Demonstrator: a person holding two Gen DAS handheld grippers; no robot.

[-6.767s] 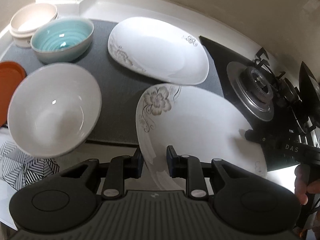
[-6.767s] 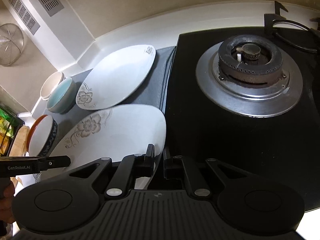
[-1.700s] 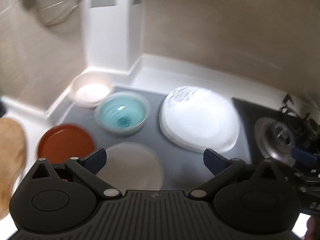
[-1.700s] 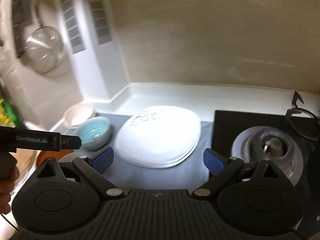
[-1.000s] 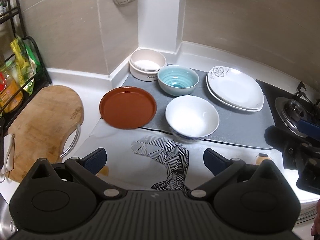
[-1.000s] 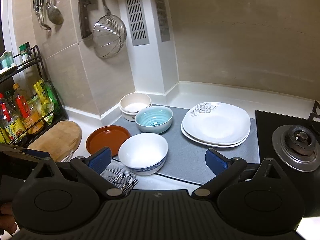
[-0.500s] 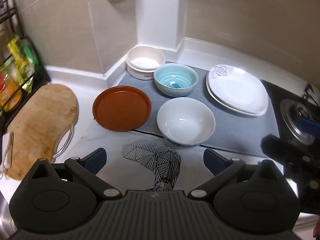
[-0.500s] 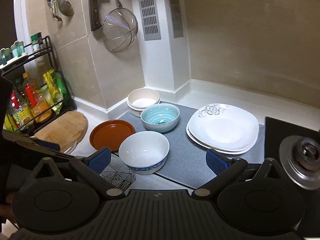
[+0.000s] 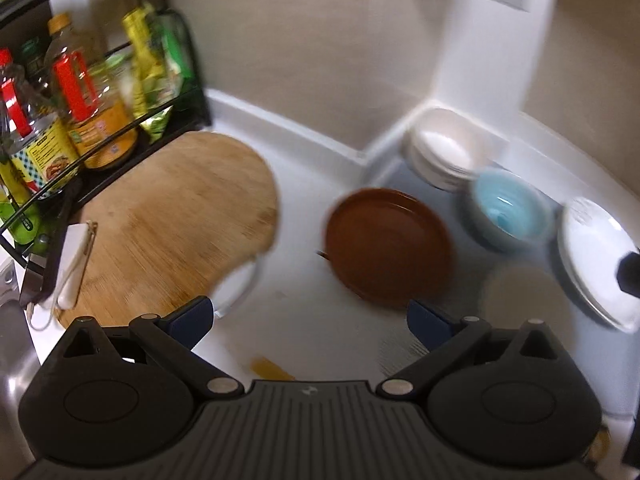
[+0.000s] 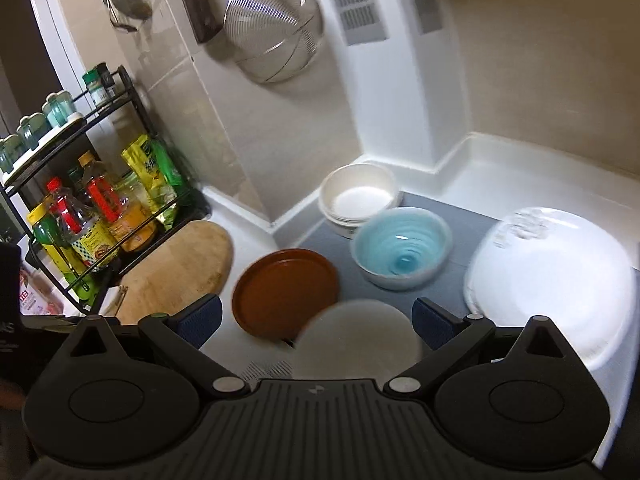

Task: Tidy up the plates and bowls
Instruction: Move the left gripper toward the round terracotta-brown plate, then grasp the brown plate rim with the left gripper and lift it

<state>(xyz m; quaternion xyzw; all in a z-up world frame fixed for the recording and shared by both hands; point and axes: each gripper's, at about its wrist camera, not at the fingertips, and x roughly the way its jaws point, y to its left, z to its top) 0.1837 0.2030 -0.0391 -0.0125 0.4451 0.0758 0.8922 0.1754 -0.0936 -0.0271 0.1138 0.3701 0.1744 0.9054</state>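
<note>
Both views are blurred by motion. My left gripper [image 9: 310,318] is open and holds nothing; it hovers over the white counter, just left of the brown plate [image 9: 388,246]. My right gripper [image 10: 316,318] is open and holds nothing, above the white bowl [image 10: 356,344]. Behind it lie the brown plate [image 10: 286,290], the blue bowl [image 10: 402,252], the stacked cream bowls [image 10: 360,196] and the stacked white plates [image 10: 552,276]. The left wrist view also shows the blue bowl [image 9: 508,208], the cream bowls [image 9: 442,152], the white bowl [image 9: 524,300] and the white plates [image 9: 596,256].
A wooden cutting board [image 9: 160,224] lies left of the dishes. A black wire rack [image 10: 80,184] with bottles and packets stands in the left corner. A metal strainer [image 10: 272,24] hangs on the wall. The grey mat [image 10: 460,280] sits under the bowls.
Both grippers have swung left and come closer to the dishes; the left view now takes in the cutting board and rack. Both stay open, and the dishes have not moved.
</note>
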